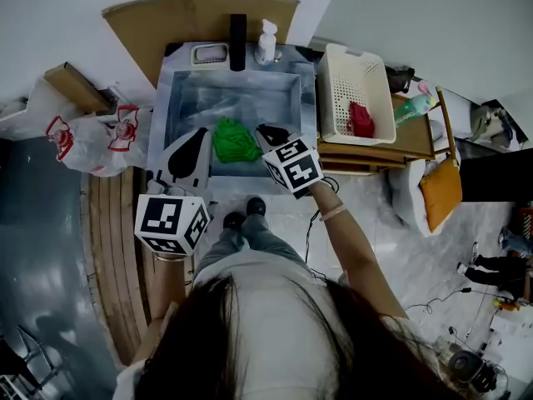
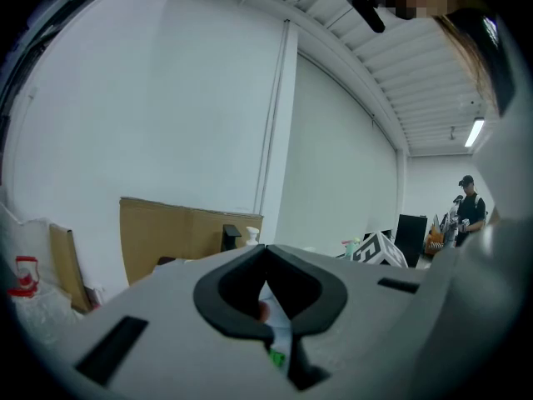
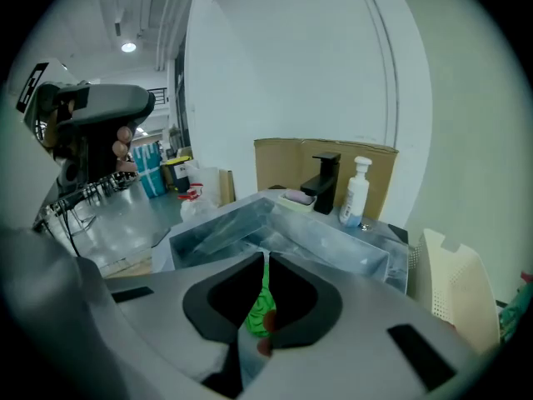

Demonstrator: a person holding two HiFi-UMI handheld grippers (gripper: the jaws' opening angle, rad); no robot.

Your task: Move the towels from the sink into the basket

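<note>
A green towel (image 1: pixel 236 140) lies crumpled in the metal sink (image 1: pixel 179 82), towards its near side. At the right a white perforated basket (image 1: pixel 337 73) holds a red towel (image 1: pixel 361 119). My right gripper (image 1: pixel 263 129) hangs over the sink's near right part, just right of the green towel, jaws shut and empty. In the right gripper view the green towel (image 3: pixel 261 311) shows through the slit behind the closed tips of the right gripper (image 3: pixel 266 255), with the sink (image 3: pixel 333 240) beyond and the basket (image 3: pixel 454 286) at right. My left gripper (image 1: pixel 201 132) sits over the sink's near left edge. In its own view the left gripper (image 2: pixel 266 248) has its jaws together.
A black tap (image 1: pixel 238 30), a soap bottle (image 1: pixel 266 40) and a soap dish (image 1: pixel 209 54) stand on the sink's far rim, with cardboard (image 1: pixel 200 15) behind. Plastic bags (image 1: pixel 92 140) lie to the left. The basket rests on a wooden stand (image 1: pixel 416 136); an orange bag (image 1: pixel 440 192) hangs beside it.
</note>
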